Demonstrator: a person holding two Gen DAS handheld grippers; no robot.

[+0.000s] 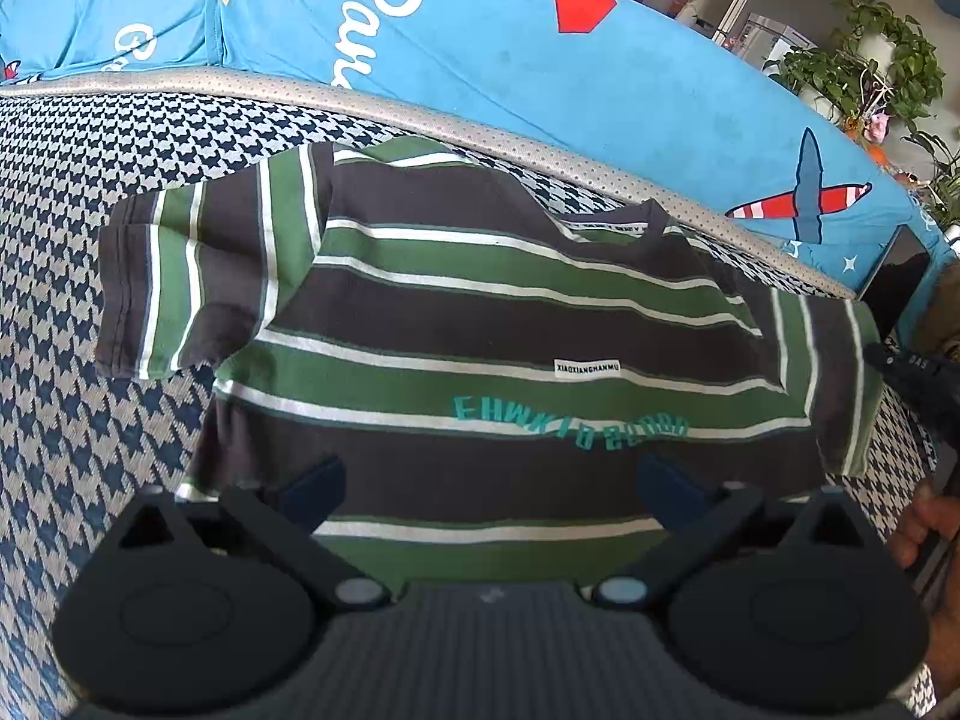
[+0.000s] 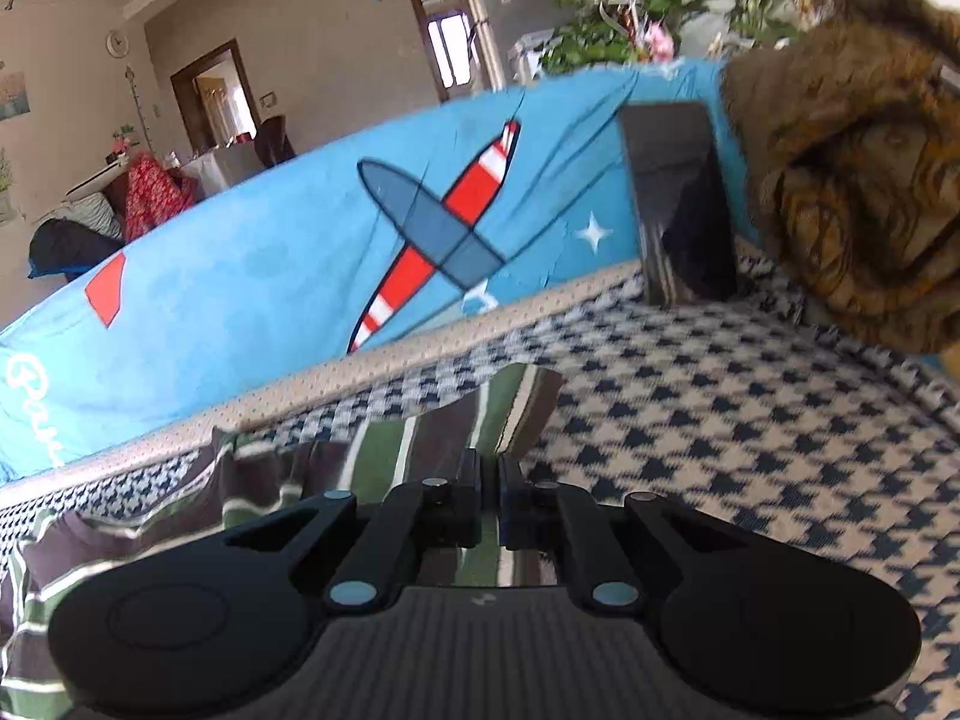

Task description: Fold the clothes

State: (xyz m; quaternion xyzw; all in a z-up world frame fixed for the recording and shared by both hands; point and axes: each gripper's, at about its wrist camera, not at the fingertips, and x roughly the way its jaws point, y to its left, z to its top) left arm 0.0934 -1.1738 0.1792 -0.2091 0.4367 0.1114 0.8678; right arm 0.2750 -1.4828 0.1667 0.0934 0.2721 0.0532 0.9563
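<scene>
Houndstooth sofa cover [image 1: 90,192] with a striped T-shirt [image 1: 480,312] spread flat on it.

Blue cloth [image 1: 480,48] printed with a plane and white lettering drapes the backrest; the seat weave is navy and cream, edged by a dotted beige band. The soft knit shirt lies front up, in dark grey, green and thin white bands, with teal lettering and a small white label on the chest. The left gripper [image 1: 489,489] hovers over the hem with its jaws wide apart, holding nothing. The right gripper [image 2: 489,501] has its jaws pinched together on the shirt's sleeve, the fabric bunched around them.
</scene>
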